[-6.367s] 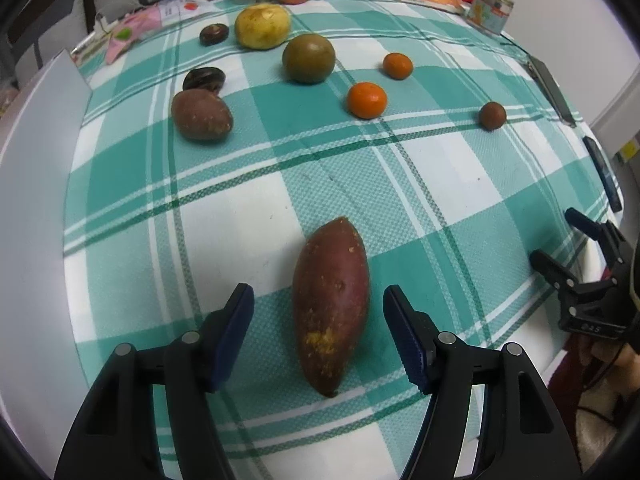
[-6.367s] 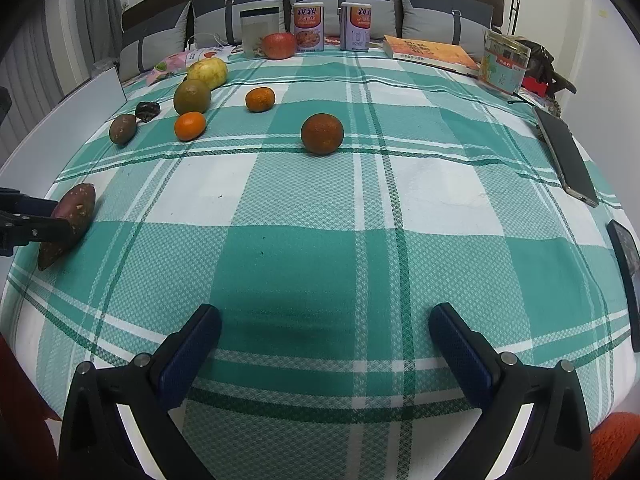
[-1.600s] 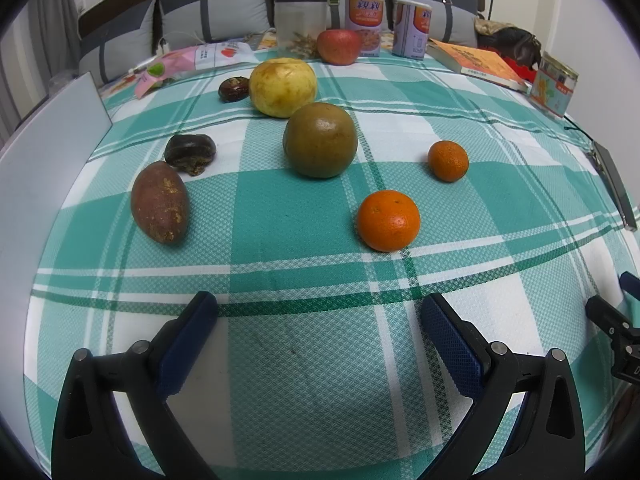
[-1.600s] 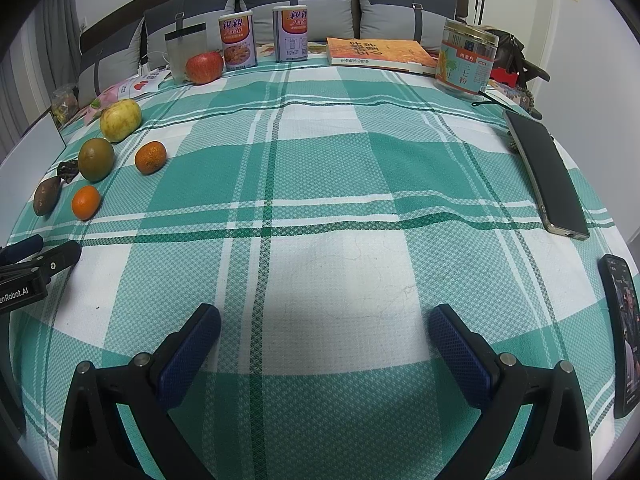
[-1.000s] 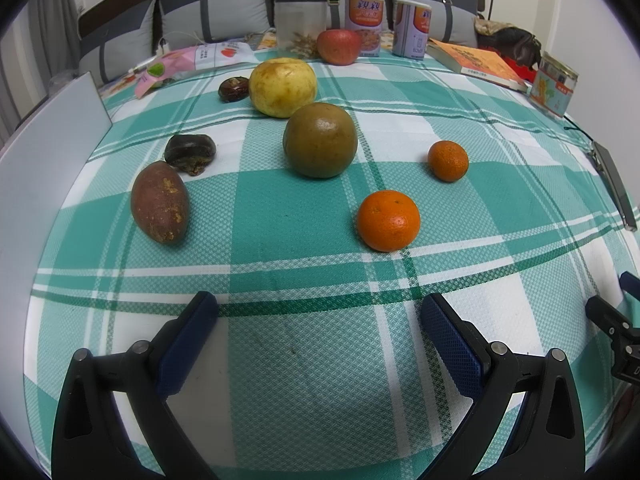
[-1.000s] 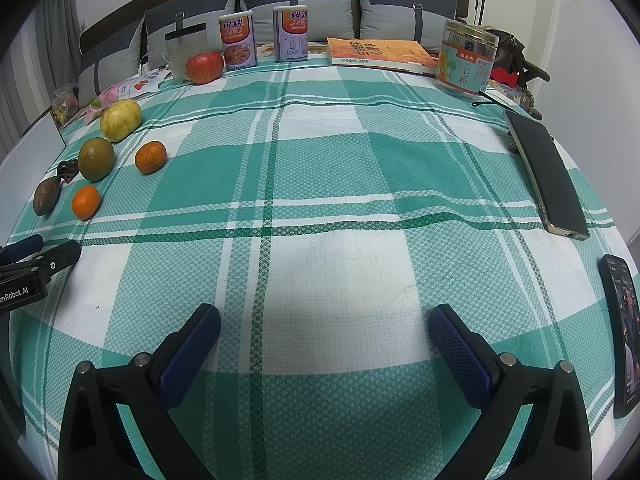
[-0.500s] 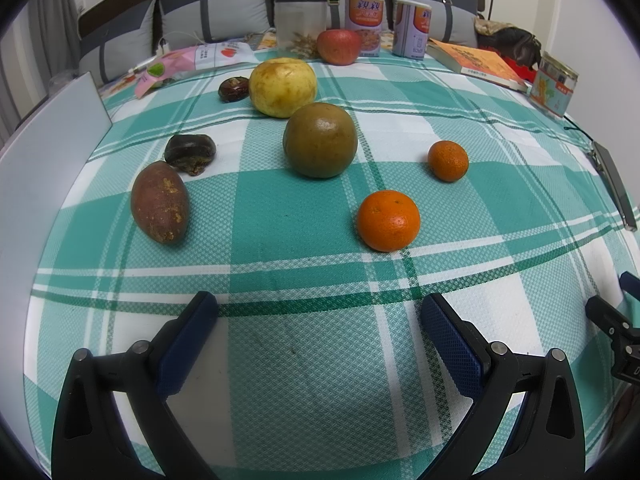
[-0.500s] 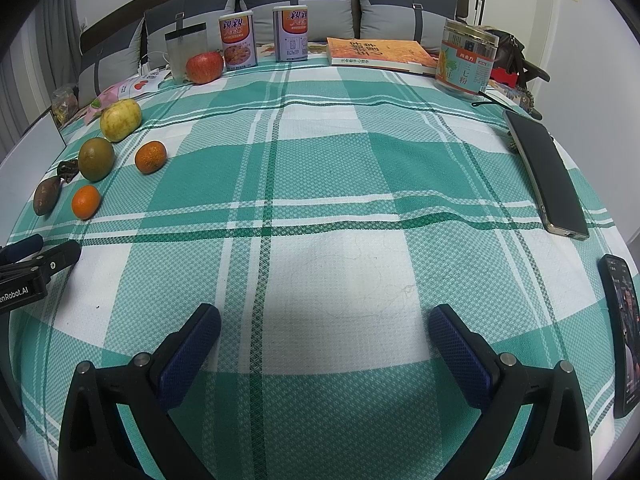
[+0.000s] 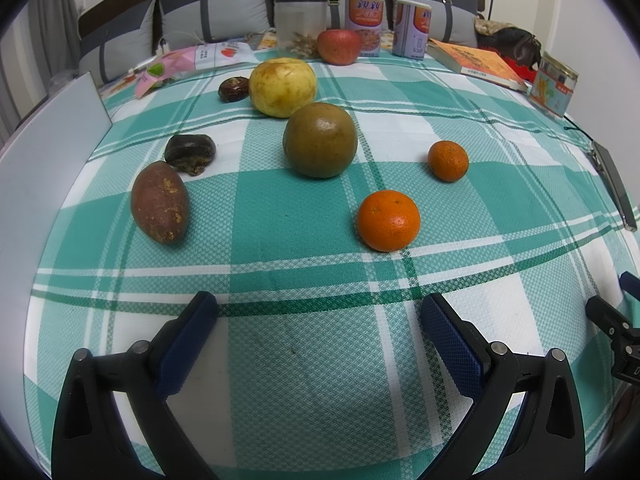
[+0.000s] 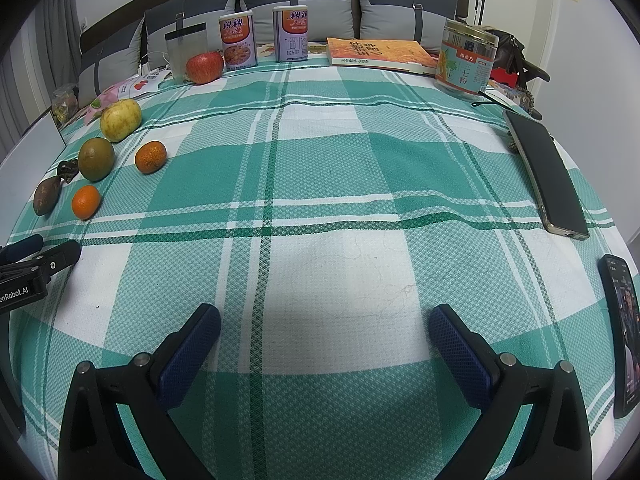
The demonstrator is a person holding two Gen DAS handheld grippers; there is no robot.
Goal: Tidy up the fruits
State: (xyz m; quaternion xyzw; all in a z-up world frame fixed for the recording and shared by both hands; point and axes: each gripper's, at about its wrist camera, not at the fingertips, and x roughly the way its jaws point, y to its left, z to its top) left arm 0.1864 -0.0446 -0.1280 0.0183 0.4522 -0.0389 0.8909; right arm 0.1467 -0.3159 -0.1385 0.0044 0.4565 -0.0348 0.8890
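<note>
At the bottom of each wrist view the blue-padded fingers stand wide apart over bare green-and-white checked cloth point(image 10: 320, 184), holding nothing: the left claw point(image 9: 320, 340) in its own view, the right claw point(image 10: 324, 344) in the other.

The fruits sit in the upper left of the right view and the middle of the left view: a sweet potato point(image 9: 160, 202), a dark nut point(image 9: 190, 154) just behind it, a green fruit point(image 9: 320, 140), a yellow fruit point(image 9: 282, 87) just behind that, and two oranges, the larger point(image 9: 388, 220) nearer the claw, the smaller point(image 9: 448, 160) behind it to the right. All lie apart from the left claw.

An apple point(image 10: 204, 67) rests along the top edge beside two cans point(image 10: 237, 41) with Chinese lettering I cannot read. An orange book point(image 10: 376, 53) and a jar point(image 10: 466, 62) with a Chinese label stand at upper right. A dark tablet point(image 10: 544, 176) lies at the right edge; a phone point(image 10: 624, 336) sits lower right.

At the left edge of the right view the left claw's body reads "nRobot.AI", cut off.

The cloth's middle and right are open.
</note>
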